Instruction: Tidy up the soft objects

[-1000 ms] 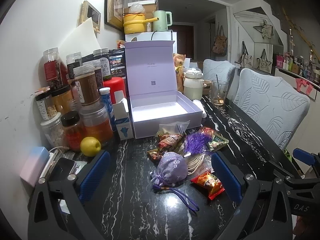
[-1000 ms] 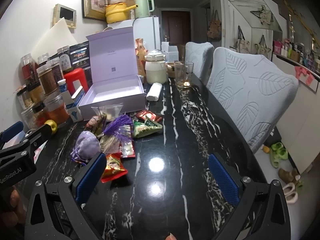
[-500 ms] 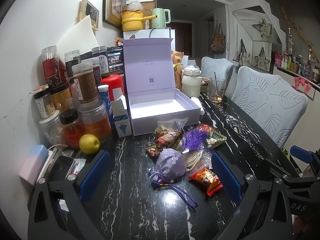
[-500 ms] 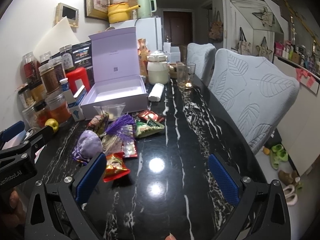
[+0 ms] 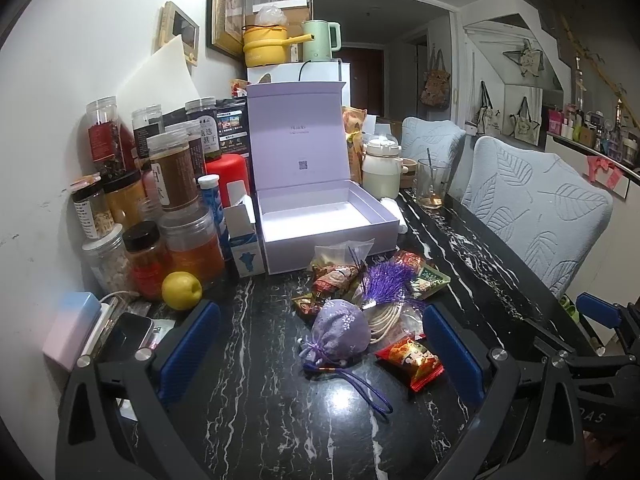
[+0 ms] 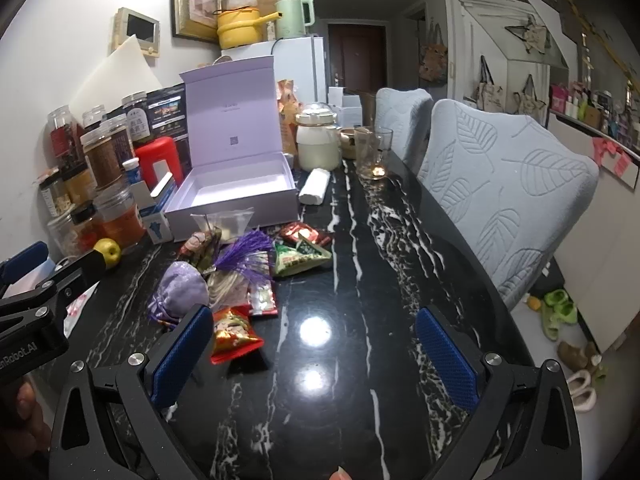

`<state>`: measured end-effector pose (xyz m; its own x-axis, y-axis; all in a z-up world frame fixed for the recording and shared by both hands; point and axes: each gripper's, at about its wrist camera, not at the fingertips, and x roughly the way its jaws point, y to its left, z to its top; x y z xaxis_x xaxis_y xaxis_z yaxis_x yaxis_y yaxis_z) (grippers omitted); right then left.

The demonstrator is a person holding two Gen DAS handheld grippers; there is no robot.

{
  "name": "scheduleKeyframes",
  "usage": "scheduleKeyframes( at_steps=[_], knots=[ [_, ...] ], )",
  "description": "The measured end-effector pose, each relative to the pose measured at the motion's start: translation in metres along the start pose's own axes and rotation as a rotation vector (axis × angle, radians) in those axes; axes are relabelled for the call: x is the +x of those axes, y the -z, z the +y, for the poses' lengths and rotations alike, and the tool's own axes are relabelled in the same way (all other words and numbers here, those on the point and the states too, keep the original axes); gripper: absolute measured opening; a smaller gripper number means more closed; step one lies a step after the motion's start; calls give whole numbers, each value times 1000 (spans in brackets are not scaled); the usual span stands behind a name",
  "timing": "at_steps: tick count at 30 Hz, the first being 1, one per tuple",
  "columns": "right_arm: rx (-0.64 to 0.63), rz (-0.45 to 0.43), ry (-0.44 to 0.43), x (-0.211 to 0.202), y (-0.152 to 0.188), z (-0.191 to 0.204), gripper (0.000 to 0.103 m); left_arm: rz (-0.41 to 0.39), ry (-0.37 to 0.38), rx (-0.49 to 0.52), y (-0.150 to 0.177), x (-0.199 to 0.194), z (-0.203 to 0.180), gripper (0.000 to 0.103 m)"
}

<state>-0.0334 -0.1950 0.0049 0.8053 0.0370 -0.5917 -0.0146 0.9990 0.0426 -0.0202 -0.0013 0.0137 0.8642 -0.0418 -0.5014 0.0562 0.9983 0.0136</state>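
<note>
A lilac cloth pouch (image 5: 340, 334) with a purple cord lies on the black marble table (image 5: 256, 408), in a pile with a purple tassel (image 5: 386, 284), a cream cord coil (image 5: 384, 316) and snack packets (image 5: 410, 360). Behind the pile stands an open lilac box (image 5: 320, 216), empty. My left gripper (image 5: 320, 354) is open, the pouch just ahead between its fingers. My right gripper (image 6: 314, 360) is open and empty over bare table; the pouch (image 6: 182, 290) and red packet (image 6: 232, 330) lie at its left finger.
Several jars (image 5: 176, 200) and a yellow fruit (image 5: 182, 290) crowd the left wall side. A phone and a pink-blue block (image 5: 72, 332) lie near left. A white jar (image 6: 318, 142), a glass (image 6: 370, 154) and a white roll (image 6: 316, 186) stand behind. Two padded chairs (image 6: 508, 184) line the right edge.
Both grippers have pulled back and risen slightly, so the pile and box look a little farther away. Nothing on the table has moved; both stay open.
</note>
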Motion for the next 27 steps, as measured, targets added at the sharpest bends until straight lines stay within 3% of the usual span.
scheduleKeyframes(
  at_steps=[27],
  knots=[
    [-6, -5, -16, -4, -2, 5, 103, 14, 17, -11, -1, -2, 0, 103]
  ],
)
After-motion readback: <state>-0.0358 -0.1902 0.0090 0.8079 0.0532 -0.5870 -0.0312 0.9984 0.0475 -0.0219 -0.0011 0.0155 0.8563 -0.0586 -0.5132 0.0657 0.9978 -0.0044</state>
